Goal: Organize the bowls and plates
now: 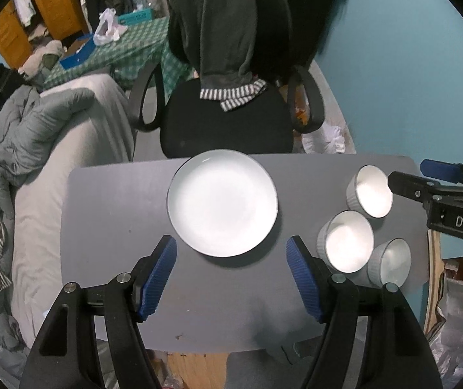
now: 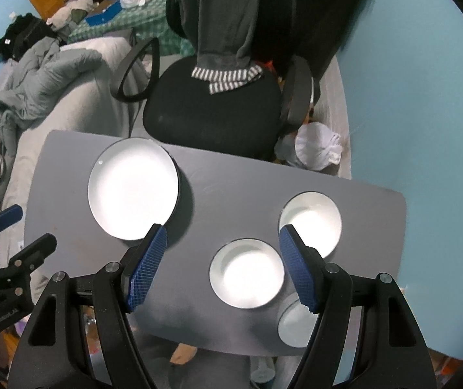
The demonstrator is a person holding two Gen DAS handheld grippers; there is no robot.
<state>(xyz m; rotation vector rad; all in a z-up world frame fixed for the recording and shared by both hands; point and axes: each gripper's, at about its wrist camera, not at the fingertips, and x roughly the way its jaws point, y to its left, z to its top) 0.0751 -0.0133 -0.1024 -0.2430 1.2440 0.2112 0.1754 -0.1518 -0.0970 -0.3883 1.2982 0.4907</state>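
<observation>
A white plate (image 1: pixel 221 202) lies on the far middle of the grey table (image 1: pixel 118 214); it also shows in the right wrist view (image 2: pixel 133 188). Three white ribbed bowls stand on the right: a far one (image 1: pixel 370 191), a middle one (image 1: pixel 346 241) and a near one (image 1: pixel 390 261). In the right wrist view they are the far bowl (image 2: pixel 311 218), the middle bowl (image 2: pixel 247 272) and the near bowl (image 2: pixel 293 324). My left gripper (image 1: pixel 231 253) is open and empty, above the table just short of the plate. My right gripper (image 2: pixel 221 236) is open and empty, above the middle bowl.
A black office chair (image 1: pixel 228 107) draped with dark clothes stands behind the table. A grey bed with bedding (image 1: pixel 53 123) lies to the left. A white bag (image 2: pixel 319 150) sits on the floor right of the chair. The wall (image 1: pixel 409 74) is blue.
</observation>
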